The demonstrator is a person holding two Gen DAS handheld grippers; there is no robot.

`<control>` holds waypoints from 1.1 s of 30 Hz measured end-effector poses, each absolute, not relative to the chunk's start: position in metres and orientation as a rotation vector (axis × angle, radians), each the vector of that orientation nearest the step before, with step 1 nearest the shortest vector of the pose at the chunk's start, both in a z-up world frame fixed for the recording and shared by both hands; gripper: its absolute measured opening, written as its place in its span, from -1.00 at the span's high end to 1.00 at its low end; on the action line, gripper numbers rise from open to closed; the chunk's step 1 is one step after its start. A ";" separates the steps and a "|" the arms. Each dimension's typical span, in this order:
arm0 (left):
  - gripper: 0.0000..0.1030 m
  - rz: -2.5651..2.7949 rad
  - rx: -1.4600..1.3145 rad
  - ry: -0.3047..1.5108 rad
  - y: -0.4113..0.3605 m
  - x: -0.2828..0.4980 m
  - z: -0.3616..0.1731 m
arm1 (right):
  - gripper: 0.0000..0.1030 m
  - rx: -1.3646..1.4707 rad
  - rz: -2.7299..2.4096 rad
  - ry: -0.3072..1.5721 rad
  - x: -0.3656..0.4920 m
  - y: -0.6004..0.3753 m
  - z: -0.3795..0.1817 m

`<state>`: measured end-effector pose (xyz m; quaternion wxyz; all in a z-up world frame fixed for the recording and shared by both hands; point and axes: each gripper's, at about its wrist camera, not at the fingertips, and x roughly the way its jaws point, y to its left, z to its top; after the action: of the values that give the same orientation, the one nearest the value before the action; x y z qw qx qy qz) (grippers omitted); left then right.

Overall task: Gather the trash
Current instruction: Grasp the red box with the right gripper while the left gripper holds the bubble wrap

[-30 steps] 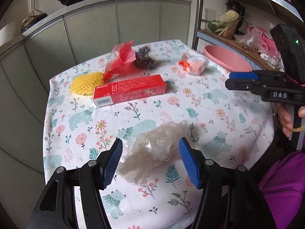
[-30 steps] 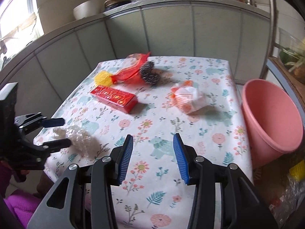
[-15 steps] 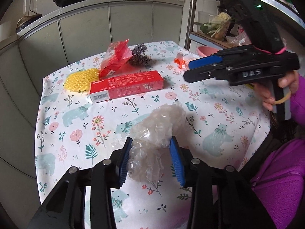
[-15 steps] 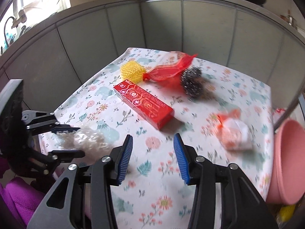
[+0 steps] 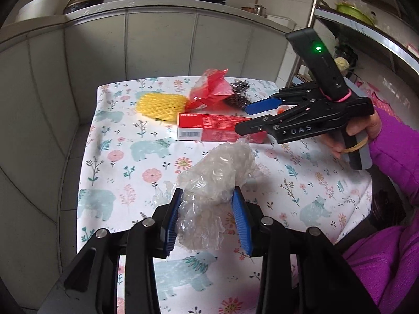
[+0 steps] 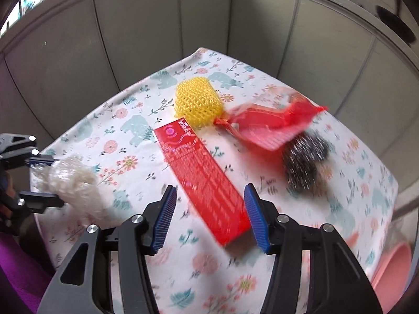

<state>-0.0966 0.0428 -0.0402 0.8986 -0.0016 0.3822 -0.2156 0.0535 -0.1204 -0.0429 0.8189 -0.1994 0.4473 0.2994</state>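
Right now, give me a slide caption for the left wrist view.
Left gripper shut on crumpled clear plastic; right gripper hangs open over the red box.

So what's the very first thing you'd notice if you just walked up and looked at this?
Probably the crumpled clear plastic wrap squeezed between the blue fingers of the left gripper, at the near edge of the flowery tablecloth. Next, the long red box in the middle of the table, with the open right gripper hovering over its near end. Behind it sit a yellow foam net and a red mesh bag.
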 end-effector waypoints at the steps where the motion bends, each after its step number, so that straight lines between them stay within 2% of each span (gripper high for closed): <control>1: 0.28 -0.441 -0.011 0.794 0.045 -0.095 -0.041 | -0.06 -0.432 0.650 0.964 0.058 -0.117 -0.046; 10: 0.28 -0.408 -0.066 0.811 0.054 -0.090 -0.046 | -0.06 -0.414 0.683 1.008 0.073 -0.102 -0.063; 12: 0.28 -0.402 -0.075 0.811 0.055 -0.089 -0.045 | 0.03 -0.394 0.665 1.006 0.069 -0.104 -0.065; 18: 0.28 -0.356 -0.088 0.818 0.056 -0.086 -0.046 | 0.12 -0.302 0.572 1.013 0.049 -0.120 -0.066; 26: 0.28 -0.272 -0.091 0.845 0.050 -0.081 -0.051 | 0.12 -0.160 0.388 1.044 0.019 -0.150 -0.066; 33: 0.28 -0.240 -0.064 0.860 0.039 -0.081 -0.055 | 0.12 -0.142 0.338 1.062 -0.005 -0.161 -0.069</control>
<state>-0.0814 0.0395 -0.0550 0.9015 -0.0310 0.4159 -0.1159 -0.0046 -0.1609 -0.0695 0.8464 -0.0674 0.5034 0.1603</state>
